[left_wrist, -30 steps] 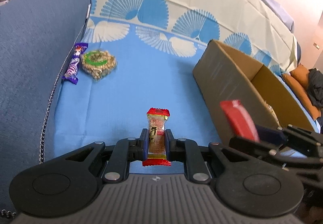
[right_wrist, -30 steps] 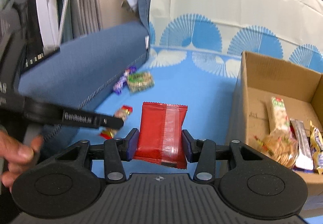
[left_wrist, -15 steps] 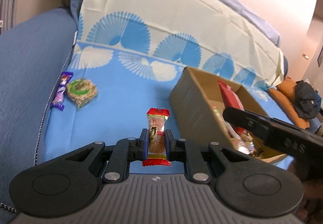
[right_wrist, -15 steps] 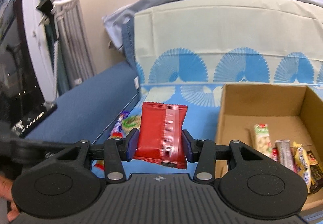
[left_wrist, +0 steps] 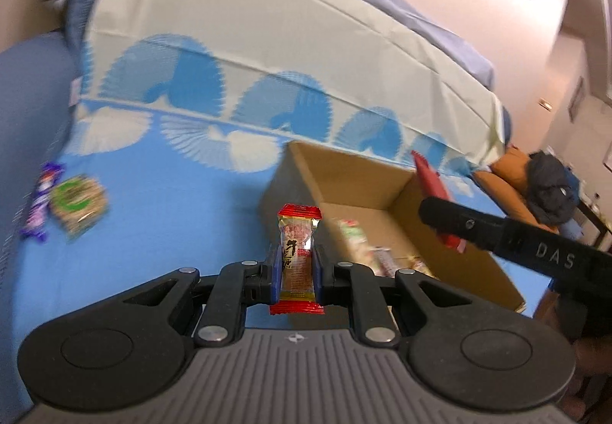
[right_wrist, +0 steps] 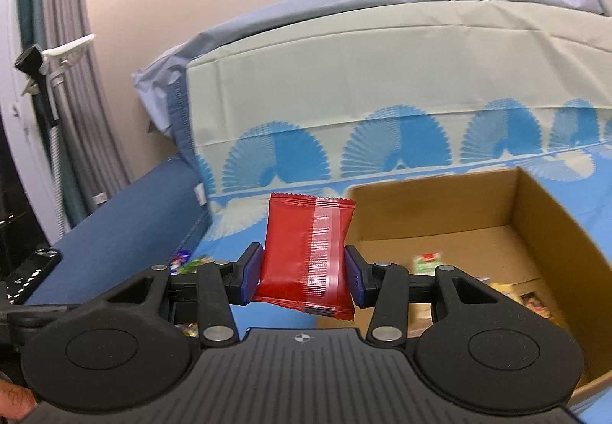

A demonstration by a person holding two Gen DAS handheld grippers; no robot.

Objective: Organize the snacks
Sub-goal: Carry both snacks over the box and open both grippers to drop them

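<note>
Now we carry: left tongs [left_wrist: 294, 273] clamp the candy [left_wrist: 297, 256], right tongs [right_wrist: 304, 273] clamp the red packet [right_wrist: 306, 254], box [right_wrist: 550, 210] just ahead-right; next, release over it.

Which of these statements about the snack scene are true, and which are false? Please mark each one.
1. The left gripper holds a narrow red-ended candy wrapper. True.
2. The right gripper is empty. False: it clamps a flat red foil packet.
3. The open brown cardboard box already contains snacks. True.
4. The round green-labelled snack lies inside the box. False: it lies on the blue patterned cloth, beside a purple wrapped candy.
</note>
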